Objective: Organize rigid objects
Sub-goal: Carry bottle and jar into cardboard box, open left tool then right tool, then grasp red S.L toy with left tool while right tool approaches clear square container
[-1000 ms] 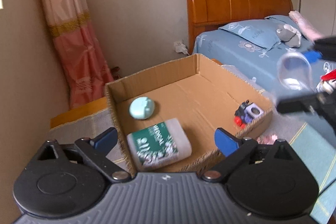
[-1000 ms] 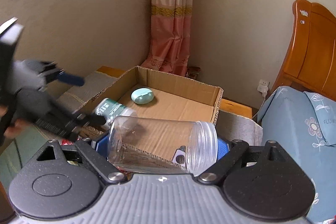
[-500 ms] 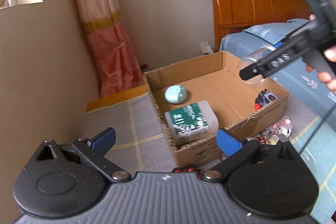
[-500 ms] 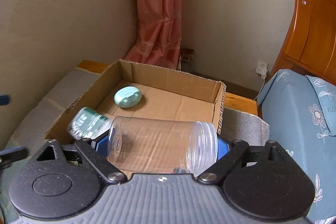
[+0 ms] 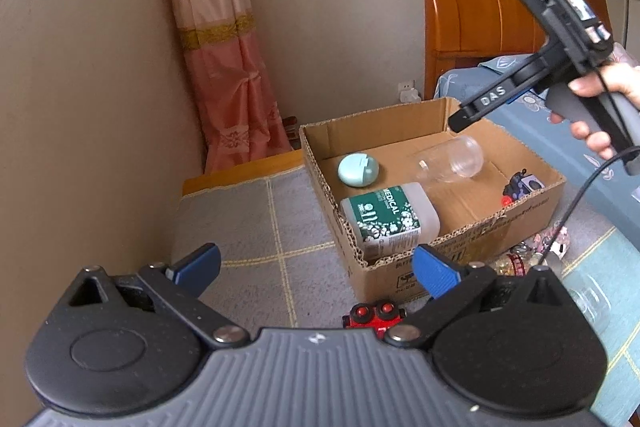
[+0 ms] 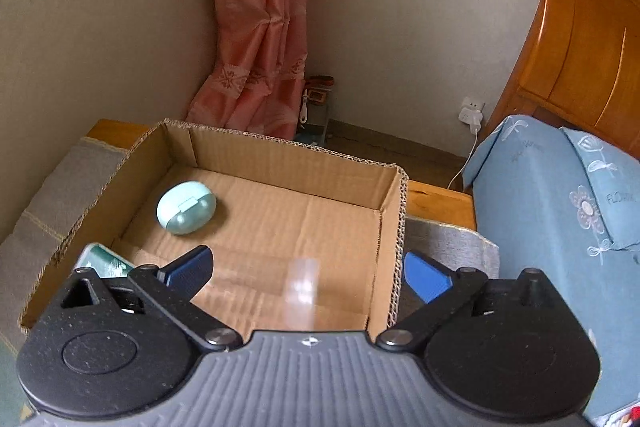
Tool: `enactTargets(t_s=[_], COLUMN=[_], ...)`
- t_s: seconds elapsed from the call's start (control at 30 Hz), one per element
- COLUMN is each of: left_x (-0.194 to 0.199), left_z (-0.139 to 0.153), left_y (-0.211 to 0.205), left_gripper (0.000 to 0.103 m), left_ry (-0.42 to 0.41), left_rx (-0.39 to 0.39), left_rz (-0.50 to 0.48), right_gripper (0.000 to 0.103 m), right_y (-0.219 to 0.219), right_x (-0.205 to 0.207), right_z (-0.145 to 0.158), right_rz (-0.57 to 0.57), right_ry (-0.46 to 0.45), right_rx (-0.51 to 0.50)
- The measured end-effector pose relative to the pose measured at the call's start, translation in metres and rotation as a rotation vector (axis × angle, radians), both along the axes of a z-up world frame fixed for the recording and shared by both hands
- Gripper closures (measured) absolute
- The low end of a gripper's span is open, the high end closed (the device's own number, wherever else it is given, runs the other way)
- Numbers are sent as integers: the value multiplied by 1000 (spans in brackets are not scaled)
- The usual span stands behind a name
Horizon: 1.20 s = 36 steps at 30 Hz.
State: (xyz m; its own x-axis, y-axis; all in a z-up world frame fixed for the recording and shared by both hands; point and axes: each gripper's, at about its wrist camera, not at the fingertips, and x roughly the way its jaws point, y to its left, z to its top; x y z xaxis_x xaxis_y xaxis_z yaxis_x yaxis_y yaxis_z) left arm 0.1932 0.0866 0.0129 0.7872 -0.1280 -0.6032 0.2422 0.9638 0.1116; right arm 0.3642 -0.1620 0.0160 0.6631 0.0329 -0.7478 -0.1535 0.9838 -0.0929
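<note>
An open cardboard box (image 5: 472, 233) stands on a grey mat. In it lie a mint oval case (image 5: 358, 169), a green-labelled white bottle (image 5: 390, 217), a small toy (image 5: 522, 185) and a clear plastic jar (image 5: 452, 157). The jar shows blurred in the right wrist view (image 6: 302, 287), below my right gripper (image 6: 308, 273), which is open and empty over the box (image 6: 392, 239). The mint case (image 6: 186, 203) lies far left there. My left gripper (image 5: 314, 269) is open and empty, in front of the box, above a red toy (image 5: 374, 315).
A bed with blue bedding (image 6: 560, 211) and wooden headboard (image 5: 480, 15) stands right of the box. A pink curtain (image 5: 232, 67) hangs in the corner. Small trinkets (image 5: 532, 251) and a glass object (image 5: 592, 301) lie on the mat right of the box.
My right gripper has opened and the clear jar has dropped from it into the box. My left gripper has pulled back from the box, bringing the red toy into view.
</note>
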Motion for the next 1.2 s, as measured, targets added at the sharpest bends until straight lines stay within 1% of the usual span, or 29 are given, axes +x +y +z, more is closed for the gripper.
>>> enactTargets(t_s=[0.33, 0.47, 0.57, 0.7, 0.87, 1.0, 1.1, 1.2], left_x=[-13, -21, -29, -38, -47, -51, -52, -51], left_z=[0, 0, -3, -12, -26, -36, -43, -49], left_y=[1, 3, 4, 4, 2, 0, -2, -3], left_gripper=[1, 1, 1, 1, 1, 1, 1, 1], left_ry=[12, 16, 16, 32, 72, 88, 91, 104], left_rx=[-2, -8, -15, -28, -51, -62, -66, -64], left_rz=[12, 22, 26, 34, 24, 17, 15, 11], right_gripper=[0, 0, 0, 0, 0, 0, 0, 0], right_y=[8, 13, 14, 13, 16, 18, 20, 22], right_x=[-43, -68, -90, -125, -167, -195, -212, -219], right_z=[22, 28, 27, 13, -18, -41, -52, -62], right_rz=[60, 89, 86, 34, -36, -105, -168, -176], right_ry=[-19, -31, -34, -35, -12, 14, 6, 33], right_rx=[-16, -26, -17, -11, -3, 46, 74, 116])
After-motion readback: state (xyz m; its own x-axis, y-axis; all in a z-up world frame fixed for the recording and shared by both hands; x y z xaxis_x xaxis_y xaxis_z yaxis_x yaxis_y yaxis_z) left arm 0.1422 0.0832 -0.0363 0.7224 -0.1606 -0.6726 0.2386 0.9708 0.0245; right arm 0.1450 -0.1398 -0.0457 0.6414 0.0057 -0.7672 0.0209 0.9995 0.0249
